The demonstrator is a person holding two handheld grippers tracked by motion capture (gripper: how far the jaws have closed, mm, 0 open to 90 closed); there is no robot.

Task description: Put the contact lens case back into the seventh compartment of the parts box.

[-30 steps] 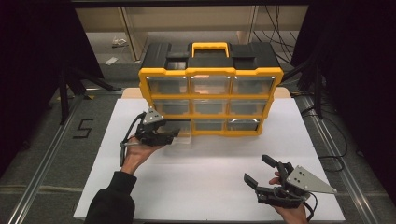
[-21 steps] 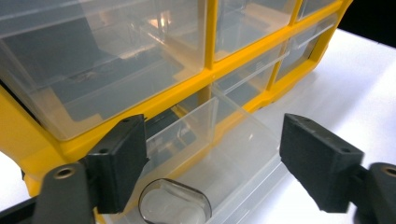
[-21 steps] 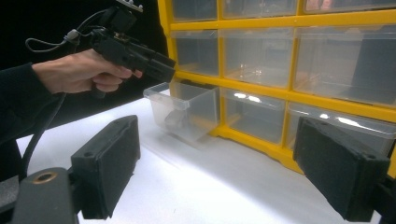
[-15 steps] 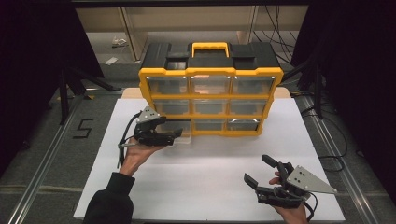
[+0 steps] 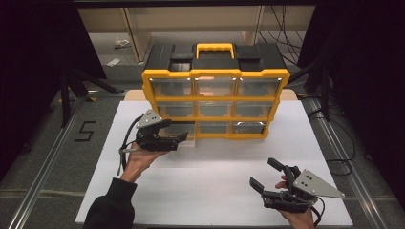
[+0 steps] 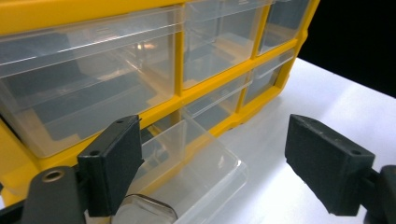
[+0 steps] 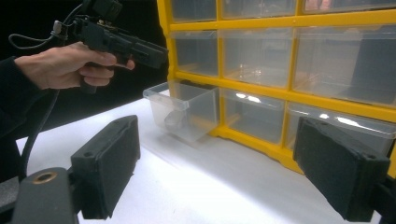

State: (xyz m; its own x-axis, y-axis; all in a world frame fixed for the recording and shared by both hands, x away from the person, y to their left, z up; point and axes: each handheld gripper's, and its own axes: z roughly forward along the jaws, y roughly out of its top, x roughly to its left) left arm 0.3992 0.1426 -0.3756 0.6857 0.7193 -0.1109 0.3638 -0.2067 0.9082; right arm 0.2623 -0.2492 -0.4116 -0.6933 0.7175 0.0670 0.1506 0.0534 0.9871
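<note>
The clear drawer (image 5: 184,135) sits pulled partway out of the bottom-left slot of the yellow organiser (image 5: 215,102), its front lip hanging over the white board (image 5: 210,176) while its back end is in the frame. In my right gripper view a small round metal thing (image 7: 173,120) lies inside it, against the front wall; what it is I cannot tell.

The organiser stands upright at the far edge of the board, its other eight drawers pushed in flush. In front of it the board runs open and bare toward me, with room on both sides of the open drawer. The board's left edge borders grey floor marked with a 5 (image 5: 84,131), and a metal rail (image 5: 43,167) runs along there.

My left gripper (image 5: 179,139) hangs over the drawer, pointing right along the cabinet's face. Its jaws have just been opening and now stand wide, holding nothing. In my left gripper view the drawer's front corner lies below and between the two pads (image 6: 112,163), clear of both.

My right gripper (image 5: 267,179) is well apart, low near the board's near right corner, aimed toward the organiser. Its jaws are spread wide too, with only bare board between them.
</note>
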